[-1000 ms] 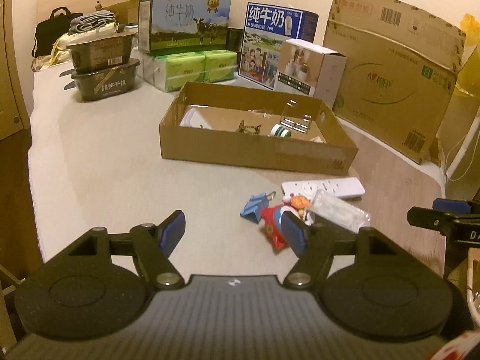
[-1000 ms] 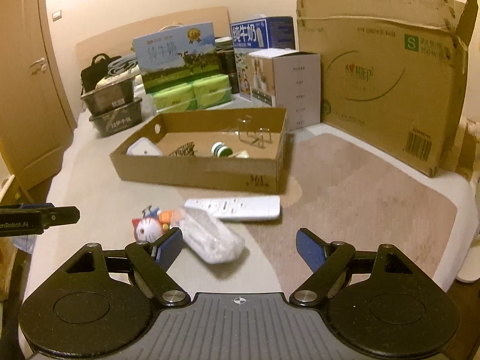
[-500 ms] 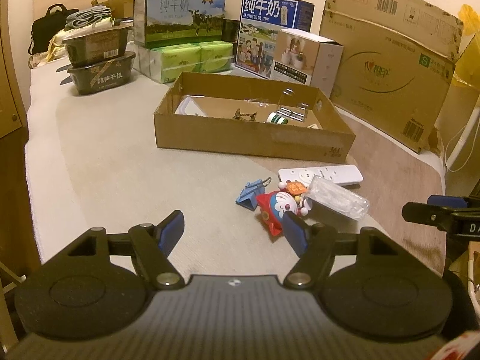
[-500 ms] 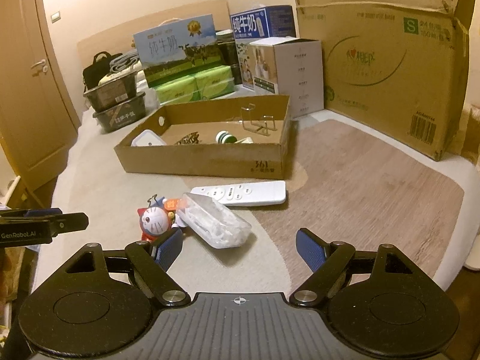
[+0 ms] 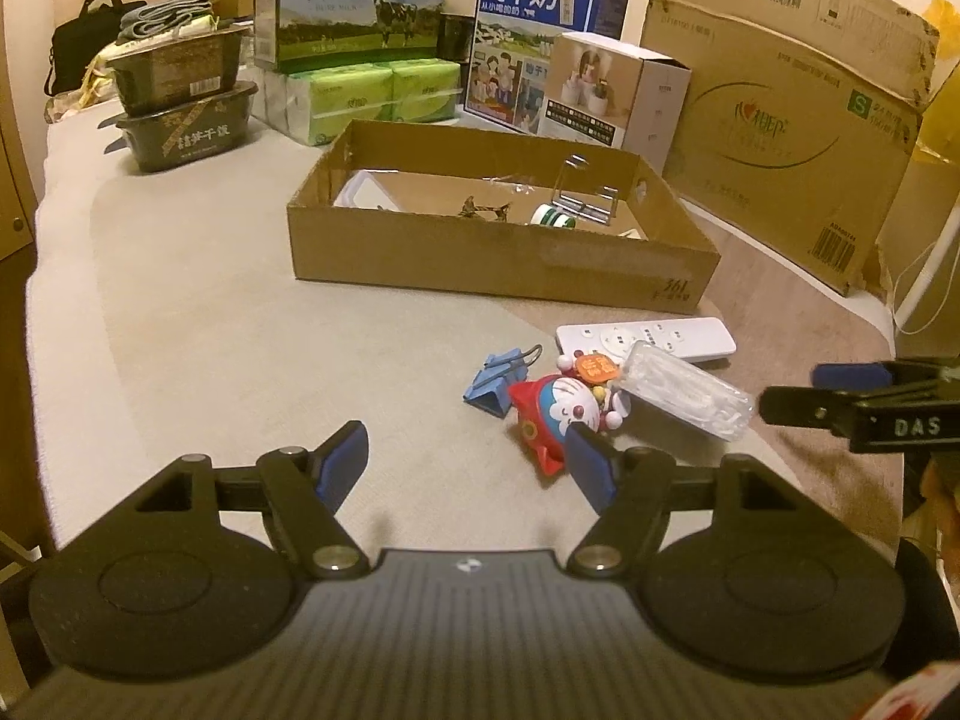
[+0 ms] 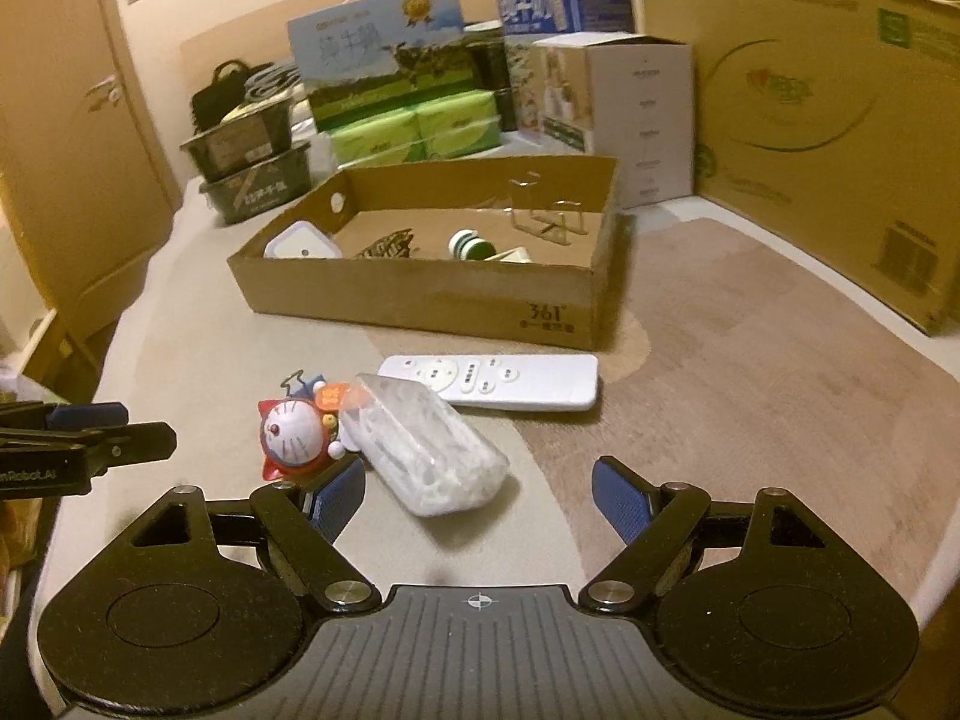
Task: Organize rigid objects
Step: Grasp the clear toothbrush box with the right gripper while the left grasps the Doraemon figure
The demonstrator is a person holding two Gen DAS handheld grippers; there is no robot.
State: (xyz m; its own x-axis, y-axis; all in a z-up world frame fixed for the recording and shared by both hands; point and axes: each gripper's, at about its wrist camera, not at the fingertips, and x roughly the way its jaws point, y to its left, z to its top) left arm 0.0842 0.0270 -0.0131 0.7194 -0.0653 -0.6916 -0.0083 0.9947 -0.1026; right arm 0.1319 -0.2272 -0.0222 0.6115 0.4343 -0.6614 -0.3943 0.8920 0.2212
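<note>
A shallow cardboard box [image 5: 498,264] [image 6: 432,300] sits mid-table and holds a few small items. In front of it lie a white remote [image 5: 645,341] [image 6: 492,381], a clear plastic box [image 5: 684,390] [image 6: 429,450], a red and blue cat toy [image 5: 555,414] [image 6: 294,432] and a blue binder clip [image 5: 495,375]. My left gripper [image 5: 468,462] is open and empty, just short of the toy. My right gripper [image 6: 480,495] is open and empty, with the clear plastic box between its fingers' line and beyond.
Milk cartons [image 5: 354,3], green tissue packs [image 5: 372,96], stacked dark trays [image 5: 180,102], a white carton [image 5: 618,93] and a large cardboard box [image 5: 786,120] line the back. A door [image 6: 78,138] stands at the left. The table edge runs near both grippers.
Both grippers have moved forward toward the loose items and lower over the table. The items now look larger and closer. Both stay open.
</note>
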